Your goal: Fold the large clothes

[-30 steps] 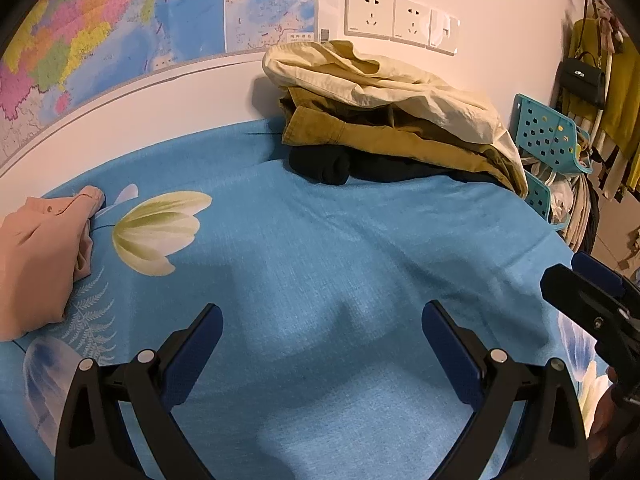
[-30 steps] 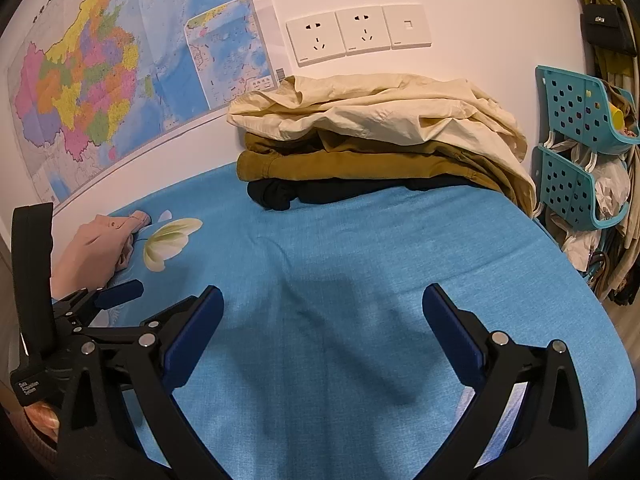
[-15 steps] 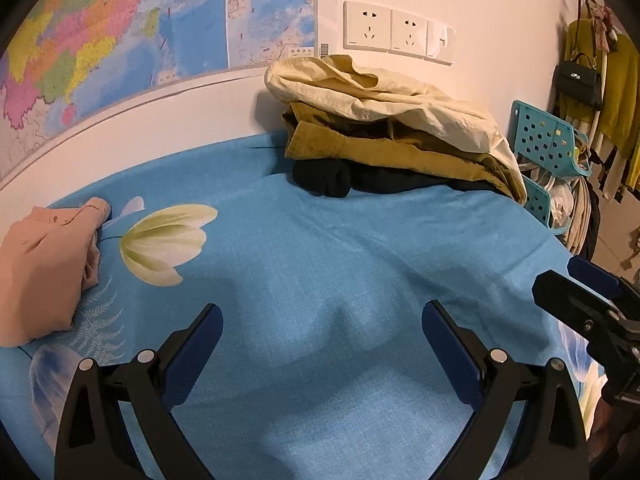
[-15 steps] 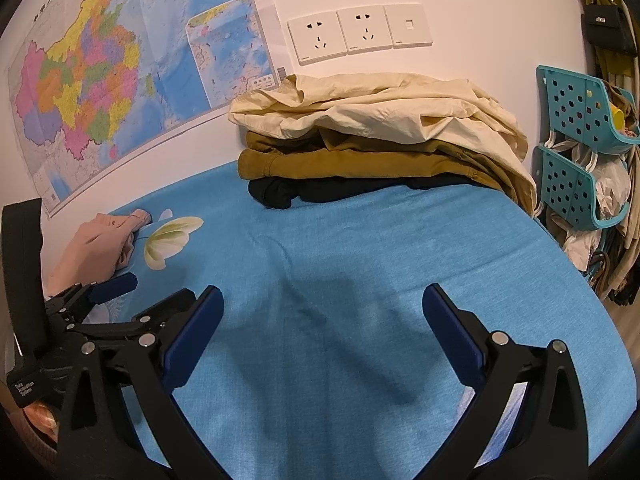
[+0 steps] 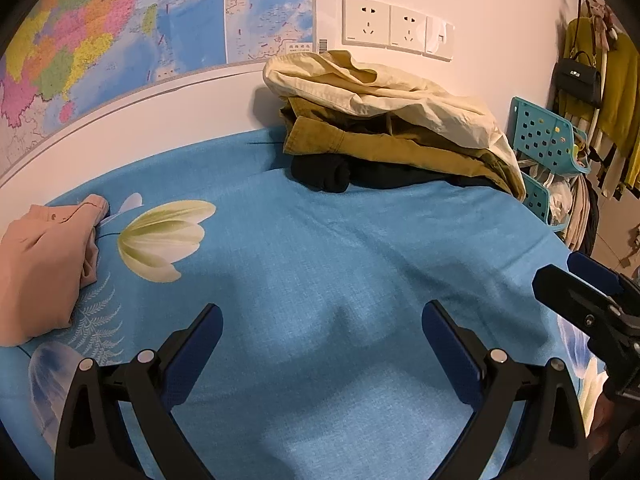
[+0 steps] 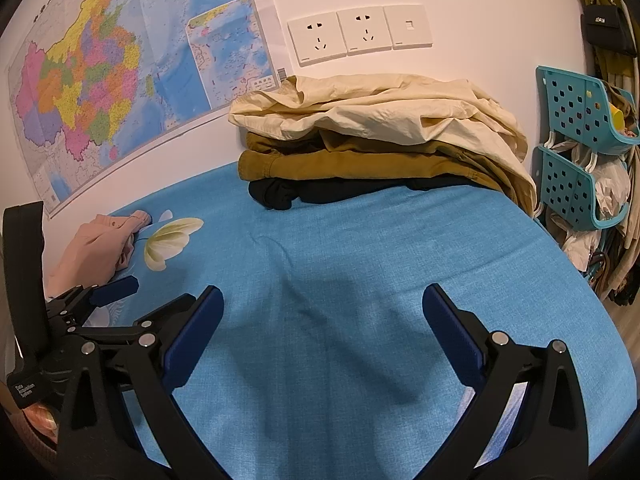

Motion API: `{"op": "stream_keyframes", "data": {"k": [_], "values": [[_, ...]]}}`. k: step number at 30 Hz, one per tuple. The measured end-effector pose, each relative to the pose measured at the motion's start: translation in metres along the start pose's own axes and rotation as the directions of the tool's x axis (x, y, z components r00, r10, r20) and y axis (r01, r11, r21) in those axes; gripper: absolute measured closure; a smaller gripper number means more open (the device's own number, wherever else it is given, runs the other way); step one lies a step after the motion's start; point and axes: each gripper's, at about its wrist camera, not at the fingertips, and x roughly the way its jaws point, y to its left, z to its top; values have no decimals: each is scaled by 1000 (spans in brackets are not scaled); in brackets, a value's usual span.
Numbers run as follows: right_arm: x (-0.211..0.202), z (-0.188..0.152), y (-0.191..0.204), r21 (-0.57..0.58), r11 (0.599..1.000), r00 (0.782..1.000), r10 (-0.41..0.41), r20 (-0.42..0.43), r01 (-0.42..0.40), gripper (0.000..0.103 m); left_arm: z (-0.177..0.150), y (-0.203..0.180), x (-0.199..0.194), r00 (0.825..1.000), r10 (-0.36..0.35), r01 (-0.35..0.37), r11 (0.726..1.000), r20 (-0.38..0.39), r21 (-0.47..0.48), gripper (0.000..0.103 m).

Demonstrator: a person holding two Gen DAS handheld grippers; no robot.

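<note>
the clothes pile sits at the back of the blue bed, by the wall: cream top, brown in the middle, black at the bottom. in the last sec our left gripper has lifted a bit twd the pile, so we see more of it. right gripper barely moved. both are wide open & hold nothing. a pink cloth lies far left. we think we're abt to fetch the next one; no fold begun yet.

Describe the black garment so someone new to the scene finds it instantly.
Find the white wall sockets; directly below them a clothes pile sits on the blue bed sheet. The black garment is its bottom layer, under the mustard garment and the cream garment: the only dark one.
</note>
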Motion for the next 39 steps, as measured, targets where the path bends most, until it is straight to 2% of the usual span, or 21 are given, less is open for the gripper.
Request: {"op": "stream_keyframes", "data": {"k": [34,39], "values": [[0,-1,1,-3,1000,1000,-3,0,3,5,-1,-3,-5,1000,-20,20,1000,19,13,7],[0,-1,1,-3,1000,1000,-3,1,3,5,-2,-4,-6,1000,-4,4,1000,23,22,7]]}}
